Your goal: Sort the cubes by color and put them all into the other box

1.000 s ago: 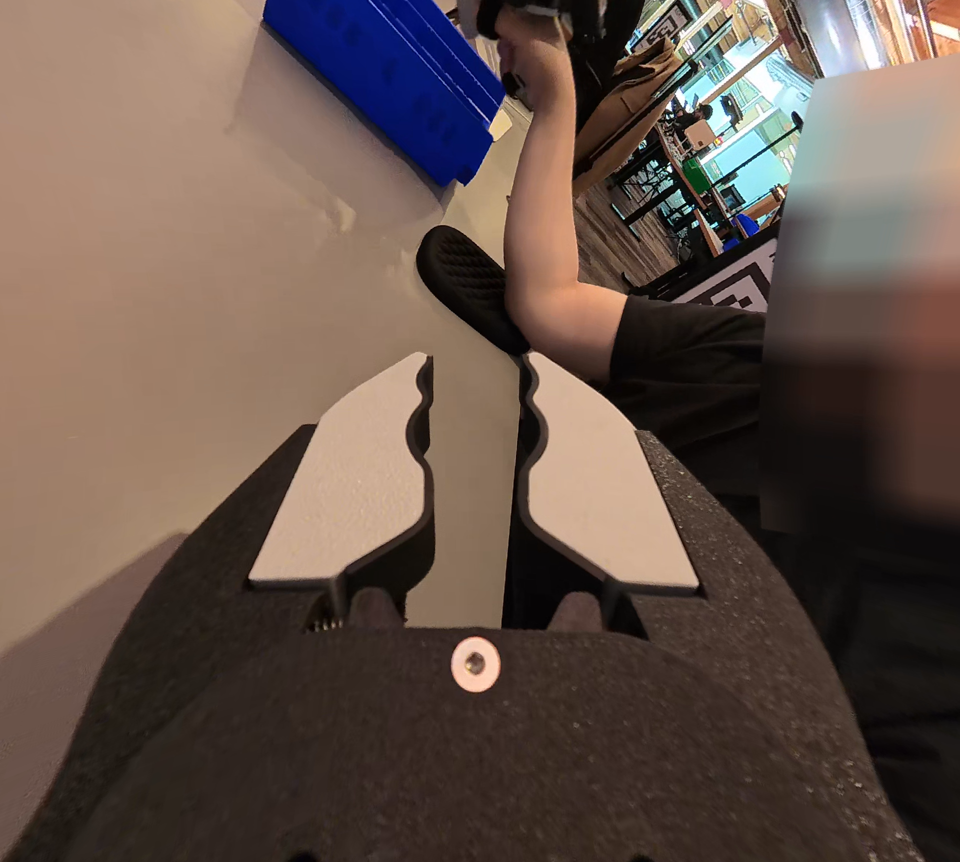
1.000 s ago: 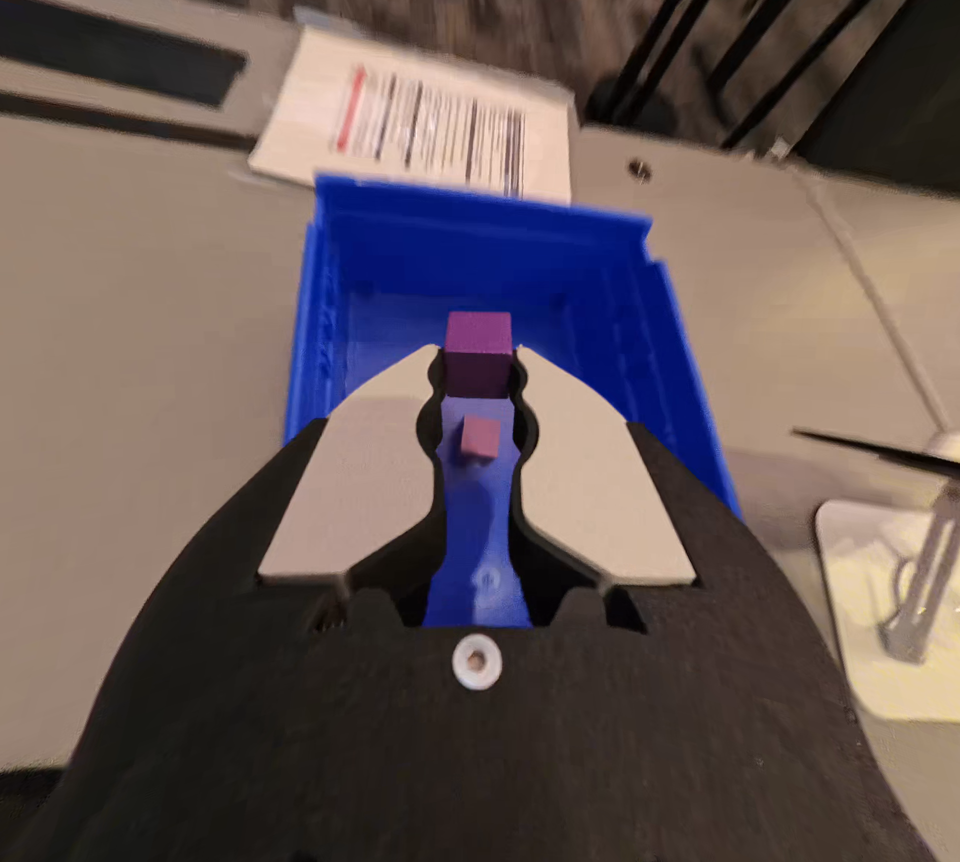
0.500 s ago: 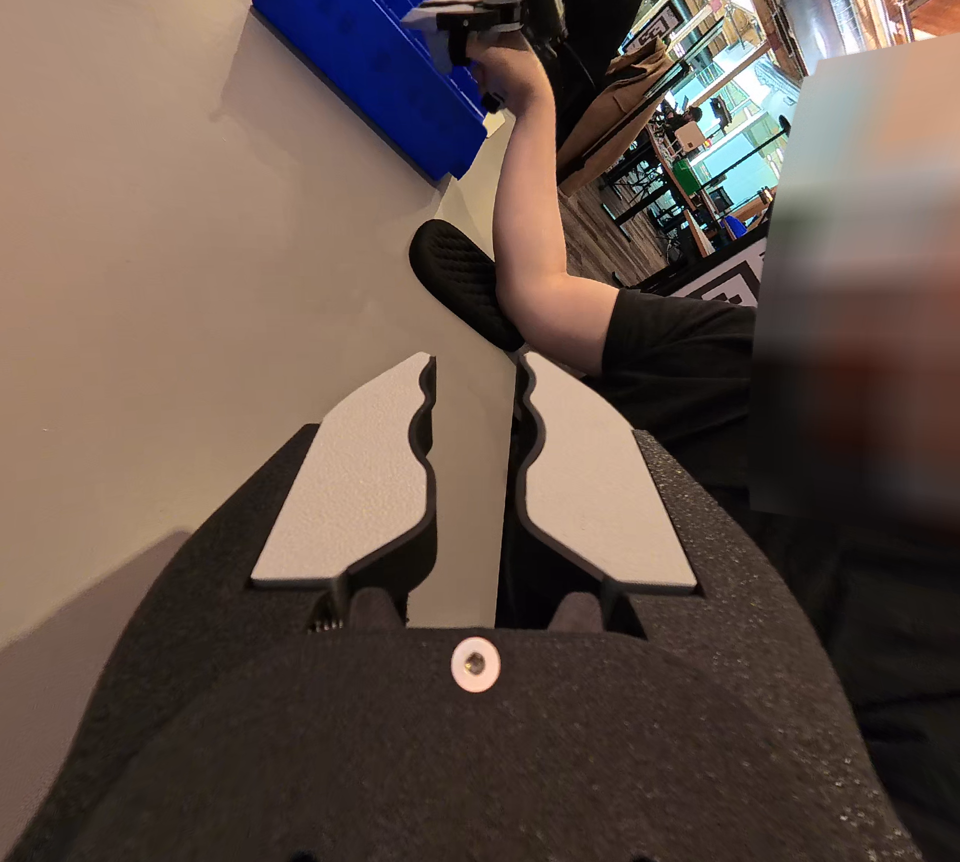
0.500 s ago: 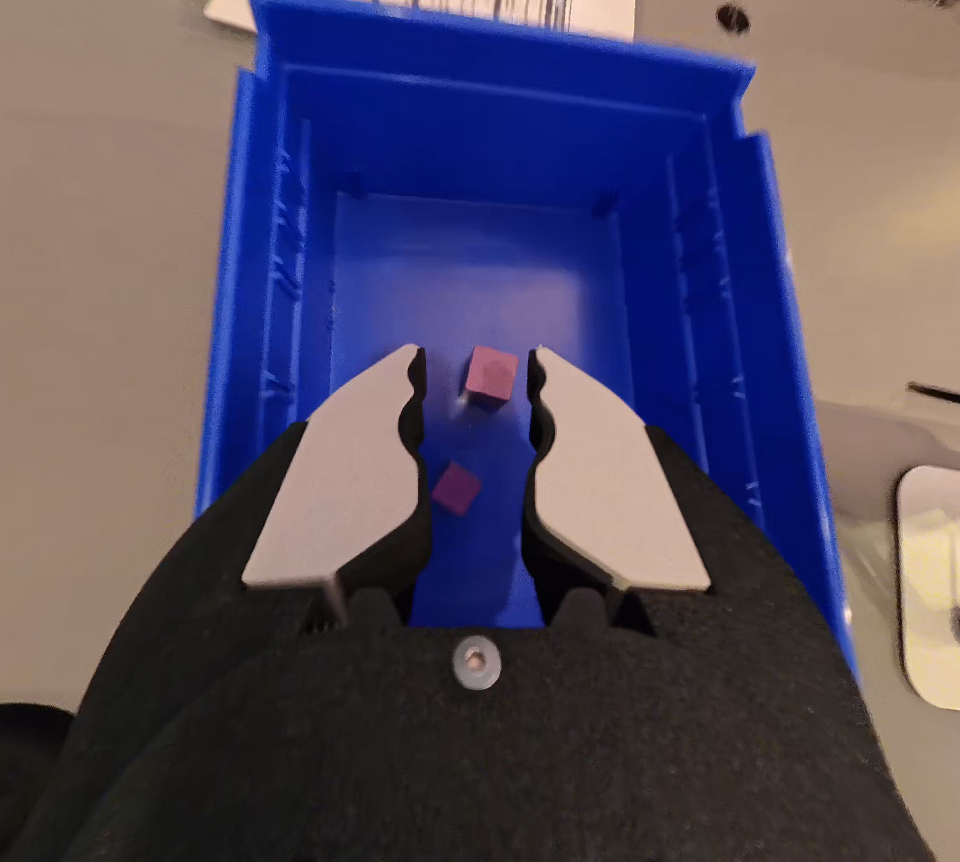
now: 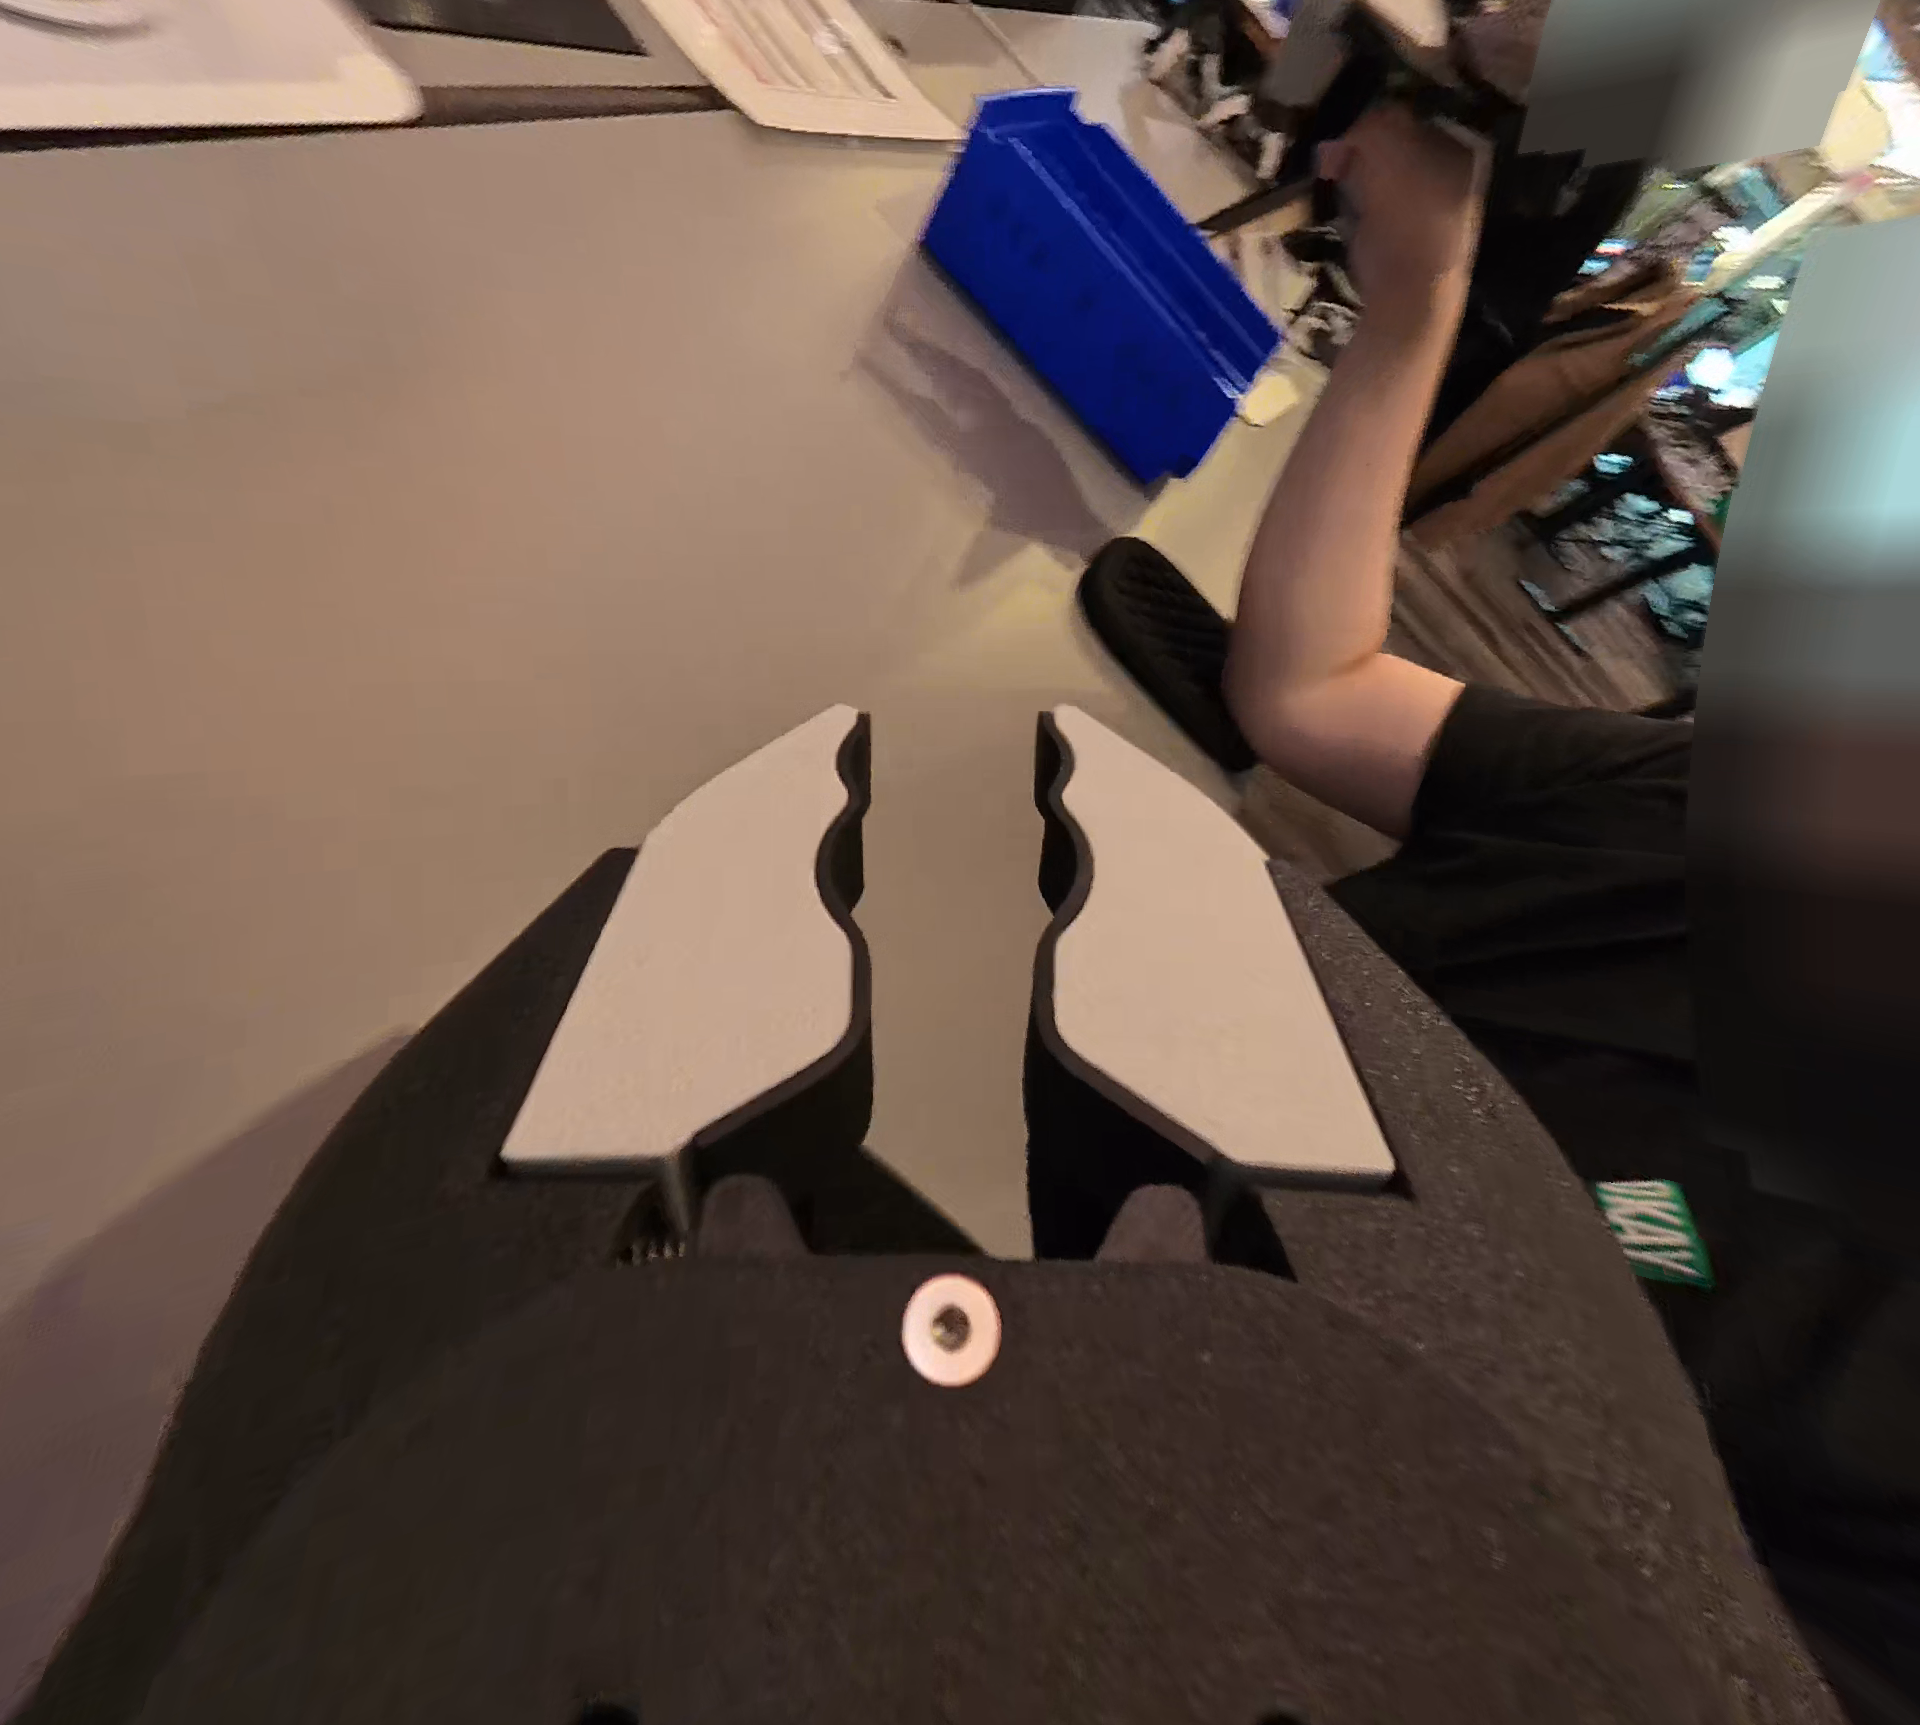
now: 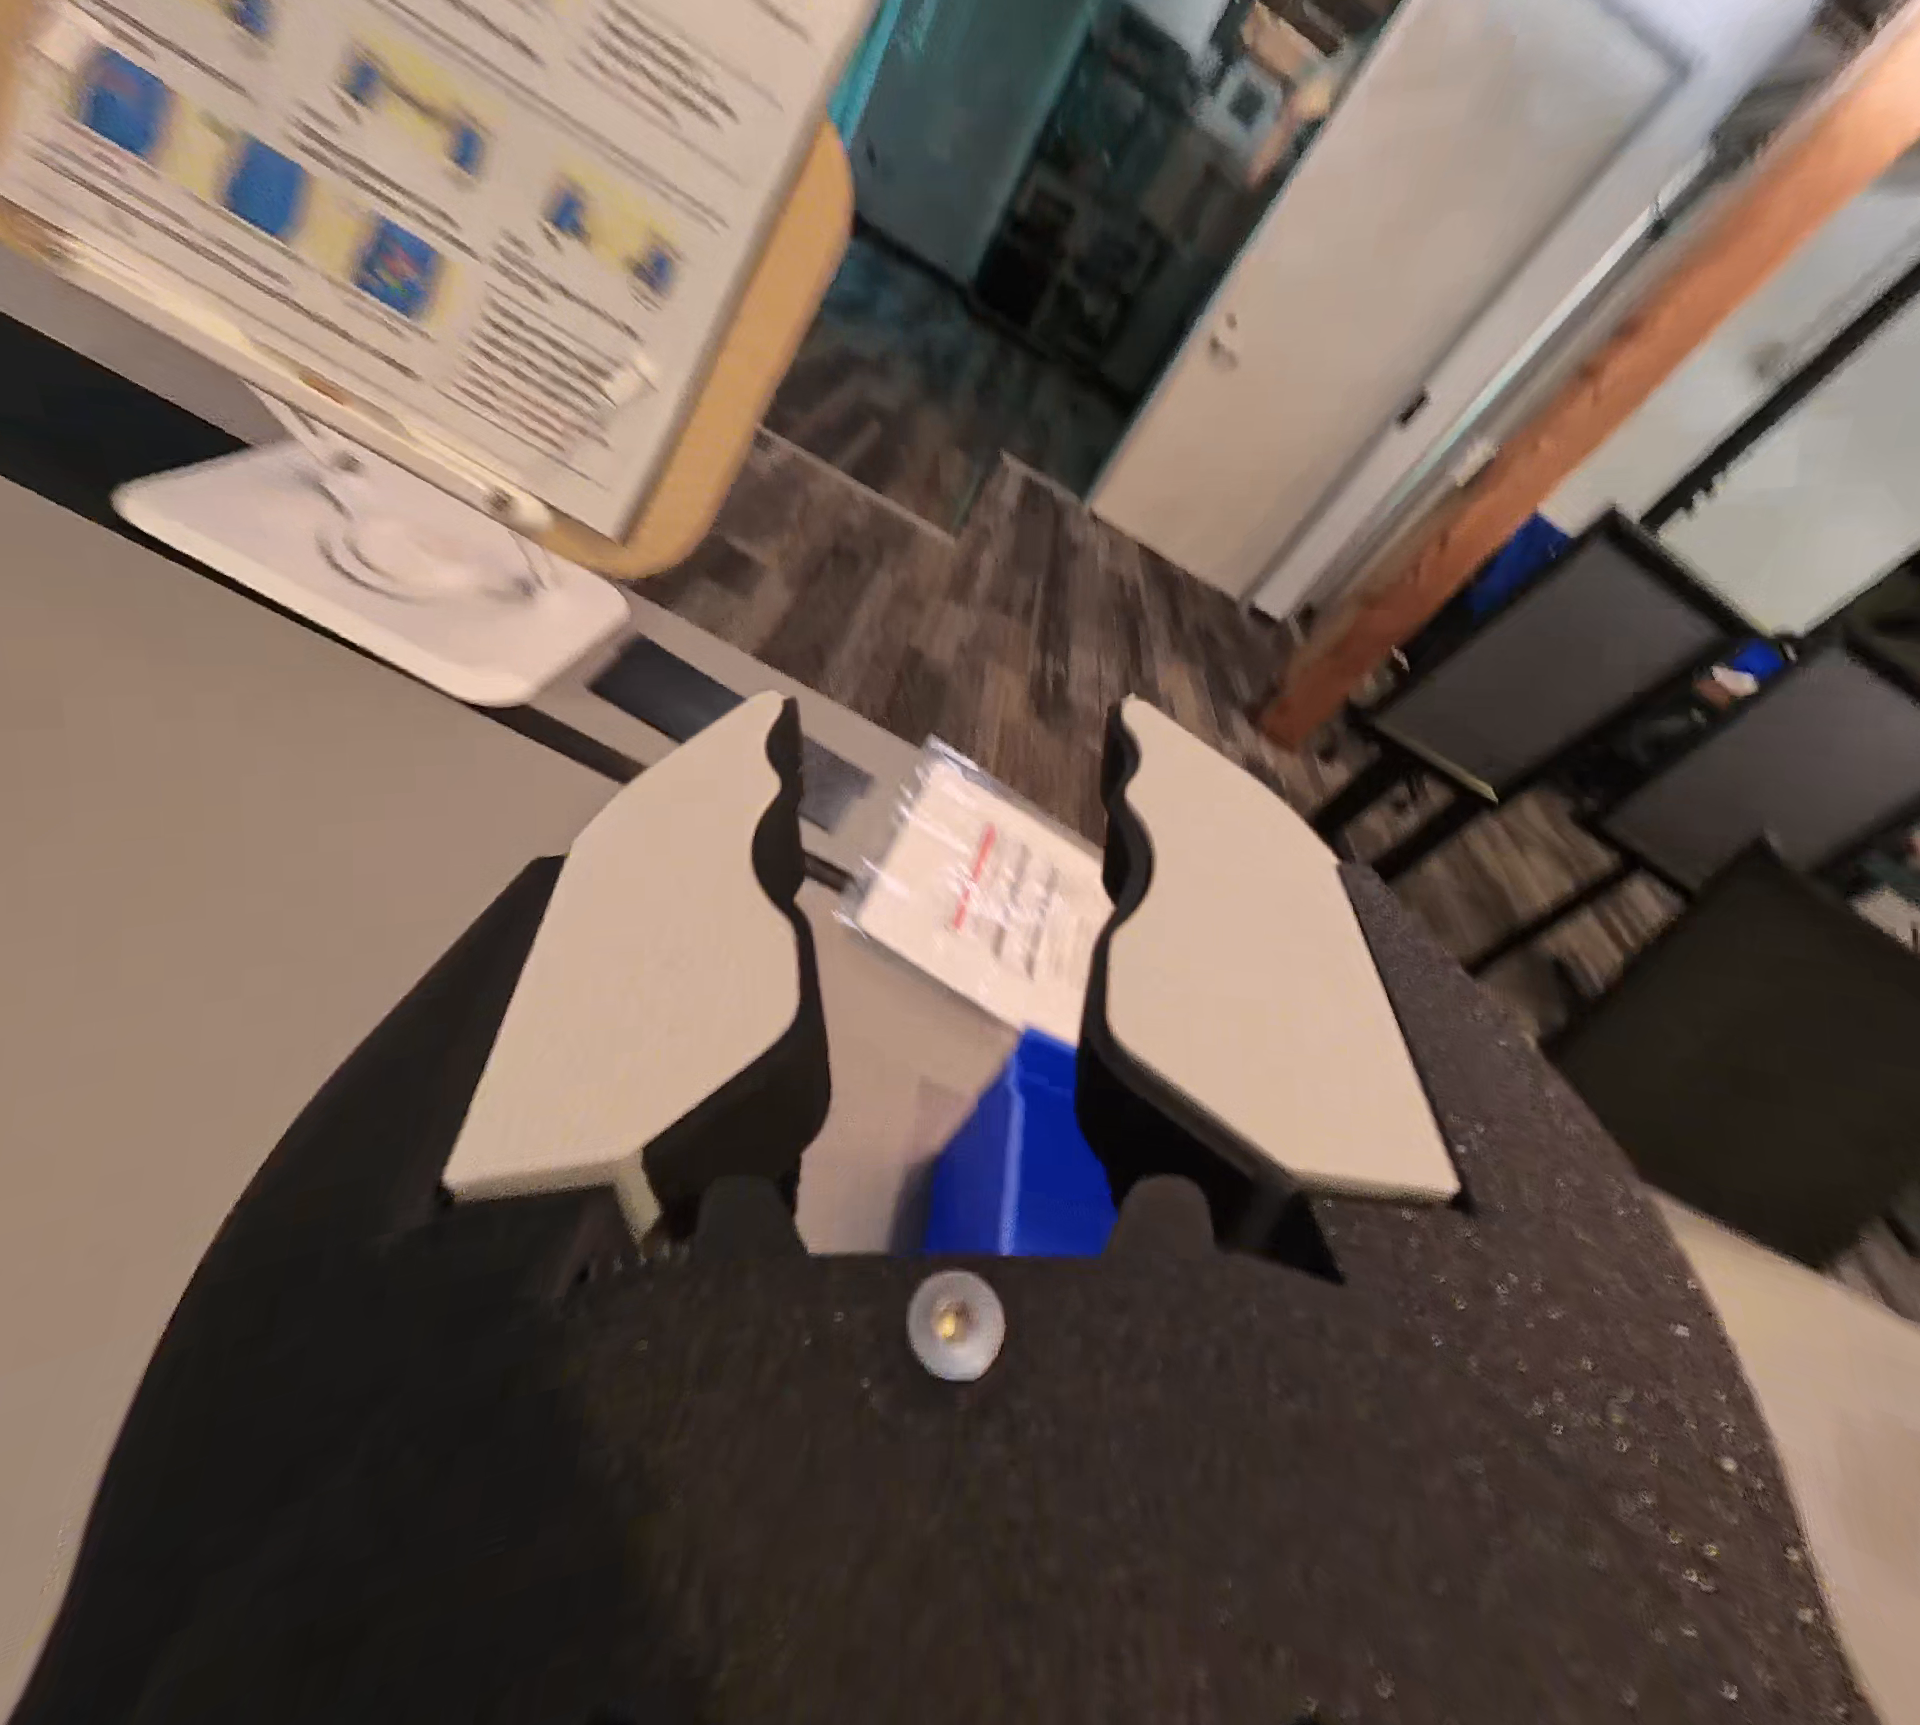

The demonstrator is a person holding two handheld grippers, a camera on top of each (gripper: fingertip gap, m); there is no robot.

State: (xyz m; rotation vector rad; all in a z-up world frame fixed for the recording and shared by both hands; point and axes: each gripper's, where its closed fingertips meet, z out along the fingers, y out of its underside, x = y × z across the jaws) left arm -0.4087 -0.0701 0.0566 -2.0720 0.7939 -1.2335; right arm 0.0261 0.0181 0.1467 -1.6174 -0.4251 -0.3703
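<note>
Here your right gripper (image 6: 951, 802) is raised above the near end of the blue box (image 6: 1023, 1166), fingers spread and empty, while your left gripper (image 5: 951, 802) hovers over the bare grey table (image 5: 416, 480), fingers apart and holding nothing. No cube shows in either view, so the step looks like a return for the next one, which calls for finding the cubes again. The box is ribbed hard plastic with straight walls; the fingers (image 6: 675, 969) are matte grey plates with wavy inner edges.

Office or lab workspace: grey worktable (image 5: 416, 449), instruction board (image 6: 395, 65) at 10 o'clock, dark monitors (image 6: 1662, 740) at 3 o'clock, wood-plank floor (image 6: 987, 595).
</note>
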